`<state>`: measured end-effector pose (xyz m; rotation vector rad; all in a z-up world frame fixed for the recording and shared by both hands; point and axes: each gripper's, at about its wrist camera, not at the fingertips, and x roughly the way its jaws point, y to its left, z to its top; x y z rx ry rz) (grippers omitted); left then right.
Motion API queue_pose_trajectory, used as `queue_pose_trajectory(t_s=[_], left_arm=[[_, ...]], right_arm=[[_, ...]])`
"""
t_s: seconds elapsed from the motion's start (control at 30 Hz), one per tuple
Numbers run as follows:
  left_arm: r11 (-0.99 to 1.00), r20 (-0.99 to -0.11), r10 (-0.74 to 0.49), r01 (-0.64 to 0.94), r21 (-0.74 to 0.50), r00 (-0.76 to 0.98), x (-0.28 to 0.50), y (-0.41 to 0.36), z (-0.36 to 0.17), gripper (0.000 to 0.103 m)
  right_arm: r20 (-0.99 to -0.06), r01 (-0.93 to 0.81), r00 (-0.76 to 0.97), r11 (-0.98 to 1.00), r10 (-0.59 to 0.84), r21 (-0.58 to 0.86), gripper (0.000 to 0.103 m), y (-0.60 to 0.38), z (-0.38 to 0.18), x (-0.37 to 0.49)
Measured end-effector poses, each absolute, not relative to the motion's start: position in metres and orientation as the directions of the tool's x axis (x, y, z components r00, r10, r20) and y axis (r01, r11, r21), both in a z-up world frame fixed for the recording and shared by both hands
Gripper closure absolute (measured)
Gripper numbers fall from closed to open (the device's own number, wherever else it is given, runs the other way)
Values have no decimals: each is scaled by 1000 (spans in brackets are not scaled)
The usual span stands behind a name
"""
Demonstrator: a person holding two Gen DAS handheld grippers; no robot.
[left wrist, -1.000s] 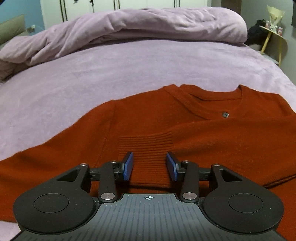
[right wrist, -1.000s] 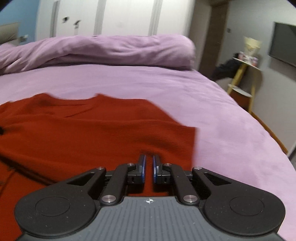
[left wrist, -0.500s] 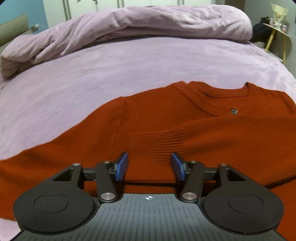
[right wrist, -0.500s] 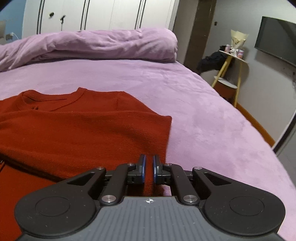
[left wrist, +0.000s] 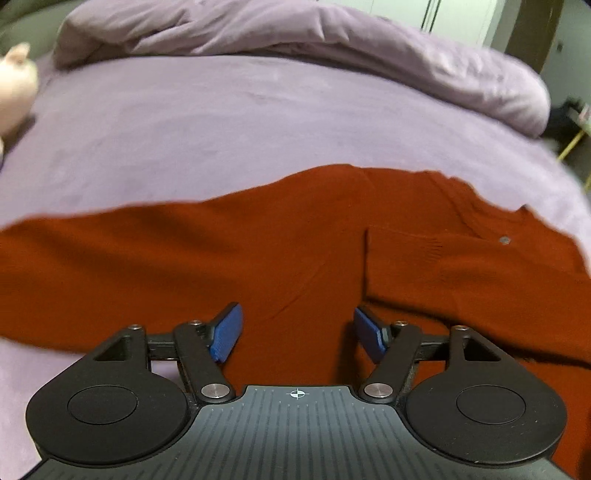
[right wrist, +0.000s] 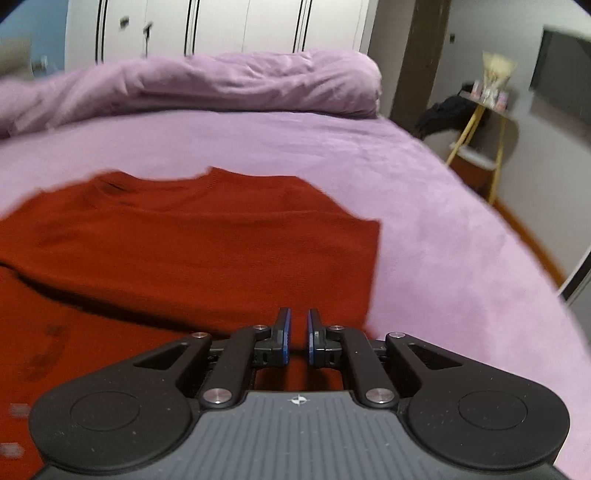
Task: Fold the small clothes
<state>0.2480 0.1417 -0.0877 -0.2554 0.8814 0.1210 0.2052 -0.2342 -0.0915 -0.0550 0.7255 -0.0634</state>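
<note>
A rust-red knit sweater [left wrist: 258, 258] lies flat on the purple bed [left wrist: 221, 129]. One sleeve is folded across its chest, ribbed cuff [left wrist: 406, 254] to the right of my left gripper. The other sleeve stretches out to the left. My left gripper [left wrist: 297, 338] is open wide just above the sweater body, holding nothing. In the right wrist view the sweater [right wrist: 203, 251] shows its folded right side. My right gripper [right wrist: 297, 334] hovers over that fold near the sweater's right edge, jaws nearly together with a narrow gap and nothing between them.
A rolled purple duvet [left wrist: 295, 40] lies across the far end of the bed. A pale plush toy [left wrist: 14, 85] sits at the far left. A yellow-legged side table [right wrist: 484, 122] and a wall TV [right wrist: 561, 74] stand right of the bed. White wardrobes [right wrist: 221, 26] stand behind.
My left gripper opened wider and swung left, so the folded cuff now lies to its right. My right gripper stayed nearly closed and shifted over the sweater's right fold.
</note>
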Motion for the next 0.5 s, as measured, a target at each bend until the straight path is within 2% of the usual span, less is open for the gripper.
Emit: queue_pose_trajectory(t_s=[0.03,0.13,0.27,0.37,0.43,0.5], left_arm=[[956,-770,-9,-219,-193,638,234,153,-86,22],[920,-745,-19,-281,-275,667,191,199,-84,21],[771,-729,64,-498,-398,682,144,285,-94,20],[587,-712,96,-617,-524,696,120,347,-112,32],[481,-683,84,-629,-610,726,110,376,-121,50],[390,-649,86,-625,-676,756,105,399,-127,50]], right_arm=[[-669,37,742,999,-41,-21,90,-235,-90,196],[-692,41,720,992,52,117,89,-235,-91,170],[-707,57,691,964,149,259,88,-236,-95,146],[-707,37,685,962,174,272,87,-228,-93,141],[-708,29,682,961,183,276,87,-224,-89,143],[-706,29,681,955,196,294,87,-221,-85,145]])
